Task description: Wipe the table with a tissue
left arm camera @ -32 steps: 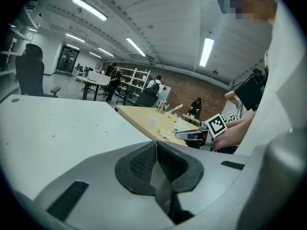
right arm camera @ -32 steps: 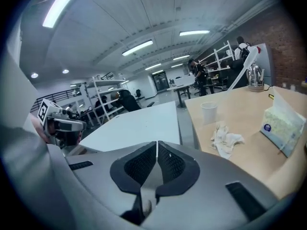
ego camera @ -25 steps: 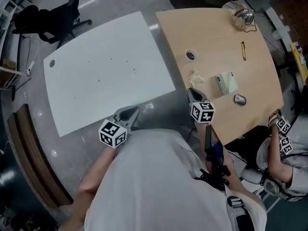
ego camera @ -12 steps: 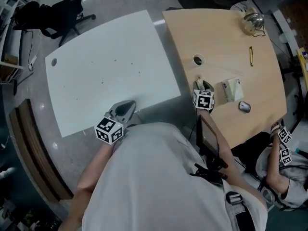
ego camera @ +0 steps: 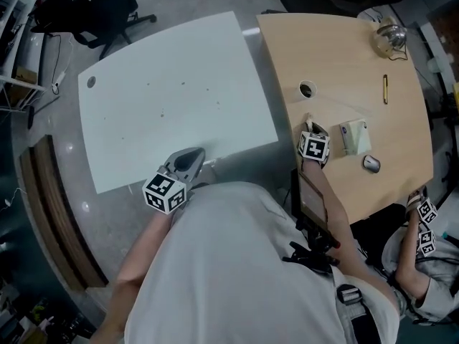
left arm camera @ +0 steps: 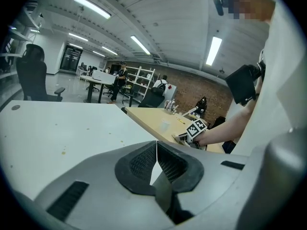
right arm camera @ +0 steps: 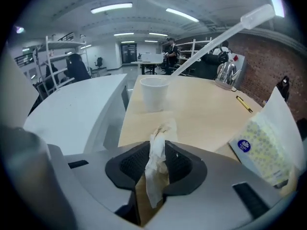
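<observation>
The right claw (right arm camera: 154,169) is pressed together on a tissue (right arm camera: 156,150), a crumpled strip pinched at about its middle, with a loose tuft standing up at 12 o'clock from the jaws and a tail hanging below them. I judge it very light, soft and limp, with no stiffness of its own and easy to tear. A grip on the bunched middle, as here, looks sound, since a pinch on a thin edge could rip when dragged. For wiping, the free tuft should be pressed flat under the claw's tips. Closer to the person's body, the left claw (ego camera: 192,155) is pressed together on nothing, hovering over the near edge of the white table (ego camera: 165,63). The right claw is over the wooden table (ego camera: 344,49). In the head view a tissue pack (ego camera: 356,136) lies just beside it at 3 o'clock, and a paper cup (ego camera: 307,89) stands further off at 12 o'clock. A few small specks (ego camera: 162,115) dot the white table at roughly 9 o'clock from the right claw, well apart from the tissue. They are probably what needs wiping. A pen (ego camera: 385,89) lies beyond the pack at 1 o'clock.
</observation>
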Demonstrator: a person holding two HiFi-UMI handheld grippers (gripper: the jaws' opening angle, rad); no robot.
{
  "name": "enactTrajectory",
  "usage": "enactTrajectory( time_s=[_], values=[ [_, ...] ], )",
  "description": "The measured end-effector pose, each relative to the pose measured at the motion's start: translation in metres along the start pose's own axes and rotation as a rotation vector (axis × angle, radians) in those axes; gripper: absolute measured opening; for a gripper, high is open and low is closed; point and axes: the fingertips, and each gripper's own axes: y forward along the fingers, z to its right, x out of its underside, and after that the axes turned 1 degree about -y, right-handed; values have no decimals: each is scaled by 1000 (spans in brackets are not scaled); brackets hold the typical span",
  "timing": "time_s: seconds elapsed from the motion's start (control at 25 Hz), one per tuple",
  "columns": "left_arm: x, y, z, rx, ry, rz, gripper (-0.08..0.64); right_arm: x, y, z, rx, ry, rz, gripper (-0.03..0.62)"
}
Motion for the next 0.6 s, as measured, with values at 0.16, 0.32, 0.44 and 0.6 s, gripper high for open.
enactTrajectory(
  time_s=[0.16, 0.32, 0.44, 0.6],
  values=[
    [9, -10, 8, -28, -13, 20, 8, -5, -19, -2, -102, 136, 92, 95],
    [20, -15, 23, -45, -25, 33, 8, -22, -57, -35, -334, 241, 244, 95],
    [29, -18, 36, -54, -32, 30, 8, -32, -85, -66, -537, 294, 312, 95],
    [38, -22, 46, -63, -42, 36, 8, -46, -128, -108, -871, 430, 385, 95]
  ],
)
